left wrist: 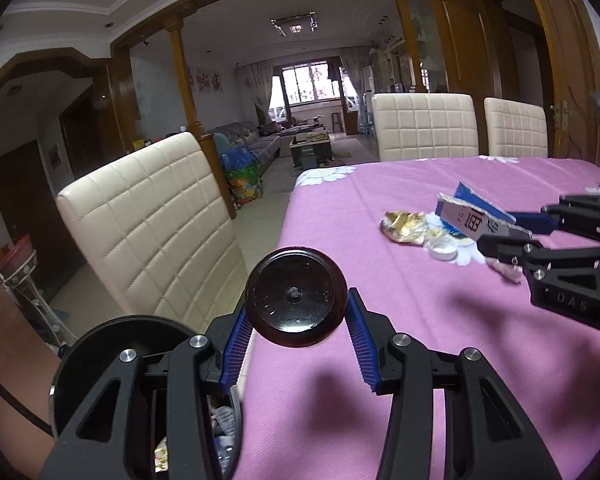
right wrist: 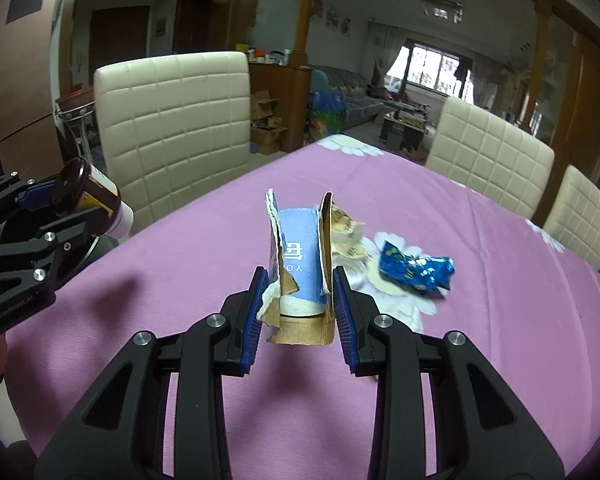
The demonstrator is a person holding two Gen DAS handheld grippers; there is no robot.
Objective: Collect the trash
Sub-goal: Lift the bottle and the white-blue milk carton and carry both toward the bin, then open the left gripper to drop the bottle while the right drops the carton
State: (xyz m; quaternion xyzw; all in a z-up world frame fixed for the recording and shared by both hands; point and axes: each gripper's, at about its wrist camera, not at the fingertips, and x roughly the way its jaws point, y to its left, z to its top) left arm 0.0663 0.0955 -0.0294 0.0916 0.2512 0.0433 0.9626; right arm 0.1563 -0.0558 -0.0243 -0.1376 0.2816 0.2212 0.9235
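Observation:
My left gripper (left wrist: 298, 304) is shut on a brown bottle (left wrist: 296, 298) and I look at its round base. In the right wrist view the left gripper (right wrist: 60, 208) shows at the left edge, with the bottle (right wrist: 96, 196) and its white cap pointing away. My right gripper (right wrist: 300, 276) is shut on a torn blue and white cardboard box (right wrist: 300, 264), both pads pressing its flaps. The left wrist view shows the right gripper (left wrist: 500, 232) at the right with the box (left wrist: 472, 216) tilted. A gold wrapper (right wrist: 346, 236), a blue wrapper (right wrist: 416, 270) and a white lid (left wrist: 443, 249) lie on the cloth.
The table wears a pink cloth (left wrist: 380, 360) with white flowers. Cream padded chairs (left wrist: 152, 232) (right wrist: 172, 120) (right wrist: 488, 156) stand around it. A black round bin (left wrist: 100, 364) with scraps inside sits low beside the table's left edge, under my left gripper.

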